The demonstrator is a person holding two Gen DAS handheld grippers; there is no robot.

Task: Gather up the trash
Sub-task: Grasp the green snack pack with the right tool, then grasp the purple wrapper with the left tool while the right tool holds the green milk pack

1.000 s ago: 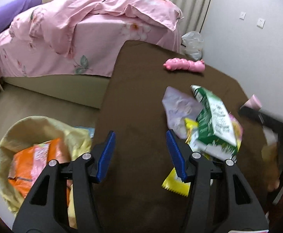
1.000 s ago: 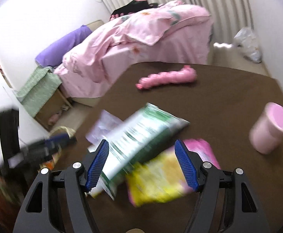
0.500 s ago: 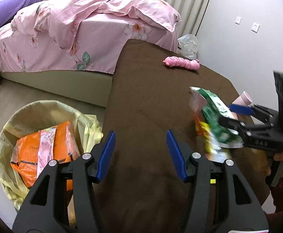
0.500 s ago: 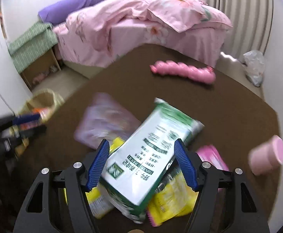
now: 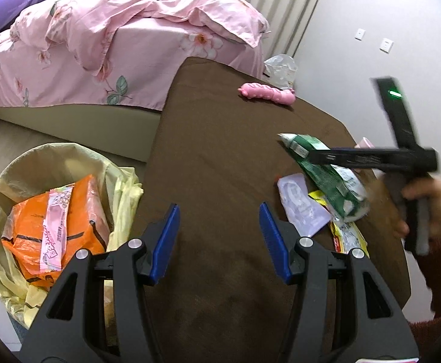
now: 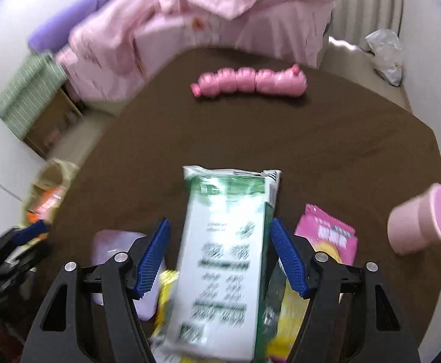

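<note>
Pink bedding on the bed (image 5: 123, 39) fills the upper left above the brown bench (image 5: 220, 157). Only the left view shows the lined bin (image 5: 54, 220), lower left; only the right shows the pink cup (image 6: 420, 220). Left hand-held gripper (image 5: 217, 236) hangs apart over bare bench. Right hand-held gripper (image 6: 220, 251), apart, now straddles the green packet (image 6: 229, 257), earlier ahead of it.

Left gripper (image 5: 217, 242): matte black plastic frame with triangular cut-outs, round silver screw heads at the pivots, blue ribbed pads (image 5: 270, 236) on both fingers. Right gripper (image 6: 220, 254): identical black frame, silver screws, blue ribbed pads (image 6: 287, 257); seen from the left wrist view, its upright black housing carries a lit green indicator. Right hand (image 5: 426, 205): bare skin, rust-red fuzzy sleeve below the grip.
</note>
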